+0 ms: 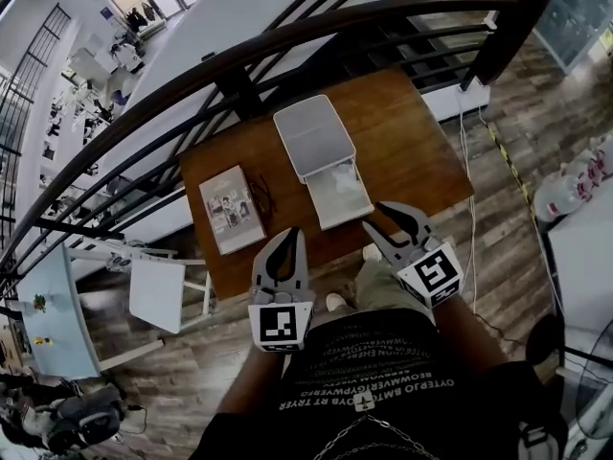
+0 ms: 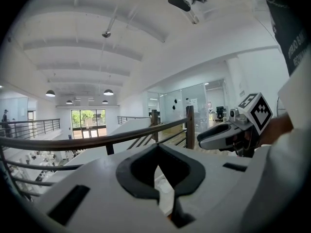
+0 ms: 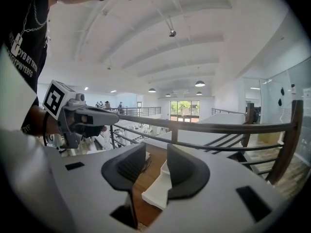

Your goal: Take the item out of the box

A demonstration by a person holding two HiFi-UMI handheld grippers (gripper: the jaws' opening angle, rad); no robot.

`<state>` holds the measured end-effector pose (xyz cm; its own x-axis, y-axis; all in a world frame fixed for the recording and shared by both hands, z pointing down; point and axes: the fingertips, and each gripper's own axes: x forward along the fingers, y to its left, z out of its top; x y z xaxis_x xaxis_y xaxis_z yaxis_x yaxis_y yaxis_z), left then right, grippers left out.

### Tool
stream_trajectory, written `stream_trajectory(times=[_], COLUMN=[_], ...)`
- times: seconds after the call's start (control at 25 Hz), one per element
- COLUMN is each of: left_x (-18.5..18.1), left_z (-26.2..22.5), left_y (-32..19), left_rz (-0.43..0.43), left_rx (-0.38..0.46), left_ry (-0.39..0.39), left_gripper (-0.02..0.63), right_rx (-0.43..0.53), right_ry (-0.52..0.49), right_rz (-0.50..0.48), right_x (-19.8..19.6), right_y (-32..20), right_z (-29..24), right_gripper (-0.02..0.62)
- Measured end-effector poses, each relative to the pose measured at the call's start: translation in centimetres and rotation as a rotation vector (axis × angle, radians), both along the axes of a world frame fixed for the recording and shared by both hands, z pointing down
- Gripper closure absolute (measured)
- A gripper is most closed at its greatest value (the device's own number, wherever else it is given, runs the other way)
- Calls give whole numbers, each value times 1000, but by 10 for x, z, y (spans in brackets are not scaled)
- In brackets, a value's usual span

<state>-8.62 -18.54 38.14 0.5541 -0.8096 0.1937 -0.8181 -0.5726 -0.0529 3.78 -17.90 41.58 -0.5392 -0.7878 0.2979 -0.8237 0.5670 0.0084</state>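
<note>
An opened white box (image 1: pixel 324 161) lies on the brown table (image 1: pixel 412 151), with its lid (image 1: pixel 313 134) flipped away from me. The near half (image 1: pixel 339 192) holds something pale that I cannot make out. My left gripper (image 1: pixel 286 233) hovers over the table's near edge, left of the box, its jaws meeting at the tips with nothing in them. My right gripper (image 1: pixel 379 220) sits just right of the box's near corner, open and empty. In the right gripper view the box (image 3: pixel 158 191) shows between the parted jaws (image 3: pixel 155 147). The left gripper (image 2: pixel 158 165) points at the box (image 2: pixel 165 191).
A booklet (image 1: pixel 231 209) lies on the table's left side, with a thin dark tangle (image 1: pixel 261 195) beside it. A dark curved railing (image 1: pixel 287 51) runs just past the table. A white stool (image 1: pixel 158 295) stands on the floor at the left.
</note>
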Motion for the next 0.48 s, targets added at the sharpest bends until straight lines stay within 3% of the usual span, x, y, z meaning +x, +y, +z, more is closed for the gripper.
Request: stream_trajectory(times=[0.48], left_x=[15], left_z=[14], left_y=[-84], left_rz=[-85], left_rx=[-6], left_ry=[-4], left_gripper=[600], right_rx=[-67], right_ry=[1], right_rz=[-93], right_x=[17], right_y=[-93], right_z=[33], right_gripper=[455])
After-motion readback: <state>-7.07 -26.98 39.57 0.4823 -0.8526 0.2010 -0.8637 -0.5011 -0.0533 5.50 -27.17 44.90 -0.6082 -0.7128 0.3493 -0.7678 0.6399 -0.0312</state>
